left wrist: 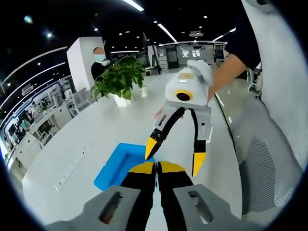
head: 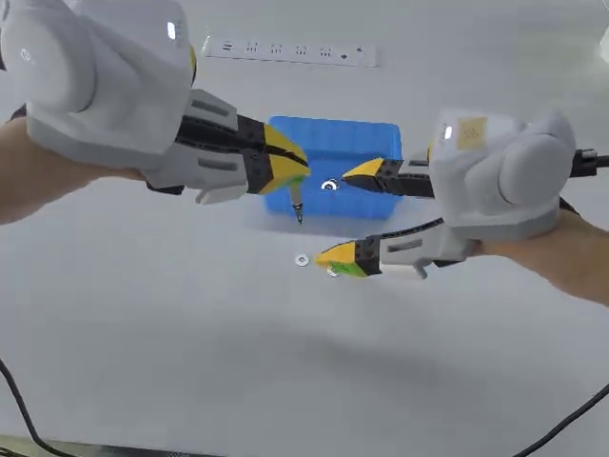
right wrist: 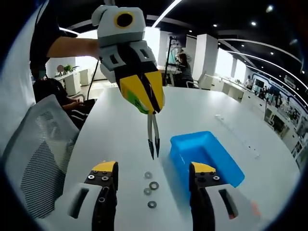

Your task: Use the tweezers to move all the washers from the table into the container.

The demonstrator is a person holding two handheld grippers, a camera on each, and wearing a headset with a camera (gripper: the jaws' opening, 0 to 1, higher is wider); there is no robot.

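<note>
**tweezers poised over the washers**

the tweezers point(right wrist: 153, 137) are clamped between the pressed-together jaws of the left gripper point(right wrist: 147, 98), above four washers point(right wrist: 154, 185) lying on the table point(right wrist: 120, 144) beside the blue container point(right wrist: 207, 154); the right gripper point(head: 340, 214) is spread wide, nothing held. pick-up seems in hand: a washer must be pinched next. the tip gap cannot be judged

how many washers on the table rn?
4, clustered on the table beside the container, under the tweezers: far washer, next washer, third washer, nearest washer. A jaw may hide more.
</note>
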